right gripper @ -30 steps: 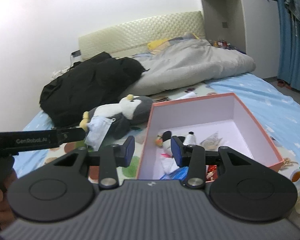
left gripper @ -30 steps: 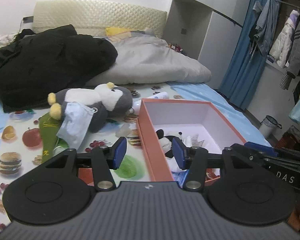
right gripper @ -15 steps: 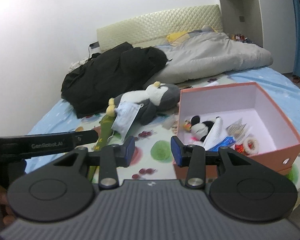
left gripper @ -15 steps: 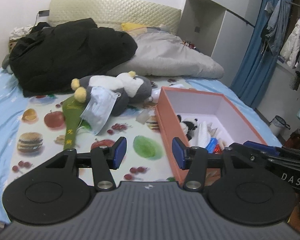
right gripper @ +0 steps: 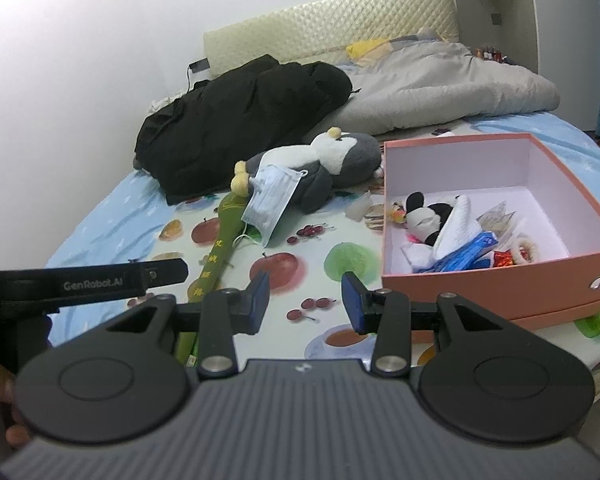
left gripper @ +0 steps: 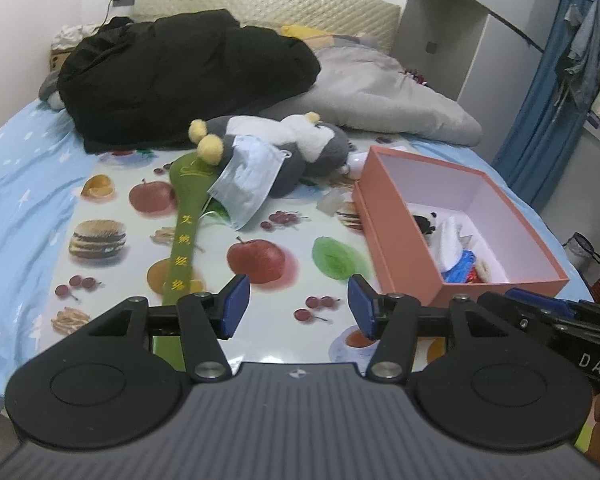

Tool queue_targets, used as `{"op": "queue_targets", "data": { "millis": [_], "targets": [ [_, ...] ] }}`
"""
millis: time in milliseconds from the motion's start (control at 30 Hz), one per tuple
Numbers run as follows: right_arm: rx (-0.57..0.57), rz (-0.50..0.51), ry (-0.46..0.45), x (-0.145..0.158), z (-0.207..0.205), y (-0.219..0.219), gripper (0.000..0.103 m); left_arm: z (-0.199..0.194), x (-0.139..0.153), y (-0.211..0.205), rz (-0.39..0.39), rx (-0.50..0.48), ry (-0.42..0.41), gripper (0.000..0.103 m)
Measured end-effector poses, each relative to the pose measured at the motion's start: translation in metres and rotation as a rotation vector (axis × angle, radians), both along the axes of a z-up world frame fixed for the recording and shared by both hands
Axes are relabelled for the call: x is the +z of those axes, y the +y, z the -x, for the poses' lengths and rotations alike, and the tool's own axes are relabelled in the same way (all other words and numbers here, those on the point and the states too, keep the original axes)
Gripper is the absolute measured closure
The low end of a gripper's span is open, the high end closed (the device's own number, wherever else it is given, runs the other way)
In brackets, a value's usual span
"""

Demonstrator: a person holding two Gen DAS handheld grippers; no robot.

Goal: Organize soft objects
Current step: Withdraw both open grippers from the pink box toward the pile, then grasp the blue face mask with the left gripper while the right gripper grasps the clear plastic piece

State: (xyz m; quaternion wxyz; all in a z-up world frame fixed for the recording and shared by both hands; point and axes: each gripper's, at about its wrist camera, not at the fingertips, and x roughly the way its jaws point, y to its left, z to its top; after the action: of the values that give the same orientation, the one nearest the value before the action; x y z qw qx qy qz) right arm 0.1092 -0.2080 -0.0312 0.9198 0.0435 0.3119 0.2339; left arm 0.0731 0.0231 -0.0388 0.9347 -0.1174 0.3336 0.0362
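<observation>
A grey and white plush penguin (left gripper: 292,148) (right gripper: 340,156) lies on the fruit-print mat, with a blue face mask (left gripper: 246,184) (right gripper: 272,200) draped over it. A long green fabric pouch (left gripper: 184,236) (right gripper: 220,244) lies to its left. An orange open box (left gripper: 400,240) (right gripper: 500,288) on the right holds a small black and white plush mouse (right gripper: 424,212), white cloth and several small items. My left gripper (left gripper: 298,306) is open and empty above the mat's near edge. My right gripper (right gripper: 304,300) is open and empty, to the left of the box.
A black jacket (left gripper: 172,72) and a grey duvet (left gripper: 384,96) lie at the back of the bed. A padded headboard (left gripper: 260,0) stands behind. A wardrobe and a blue curtain (left gripper: 540,92) are on the right. The mat (left gripper: 260,256) lies on a blue sheet.
Both grippers have pulled back from the box towards the bed's near edge. More of the mat shows in front. Both stay open and empty.
</observation>
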Motion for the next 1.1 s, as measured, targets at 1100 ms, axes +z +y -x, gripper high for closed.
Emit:
{"op": "queue_targets", "data": {
  "millis": [1100],
  "targets": [
    [0.034, 0.09, 0.105, -0.066, -0.133, 0.095, 0.06, -0.146, -0.098, 0.076, -0.004, 0.038, 0.165, 0.041]
  ]
}}
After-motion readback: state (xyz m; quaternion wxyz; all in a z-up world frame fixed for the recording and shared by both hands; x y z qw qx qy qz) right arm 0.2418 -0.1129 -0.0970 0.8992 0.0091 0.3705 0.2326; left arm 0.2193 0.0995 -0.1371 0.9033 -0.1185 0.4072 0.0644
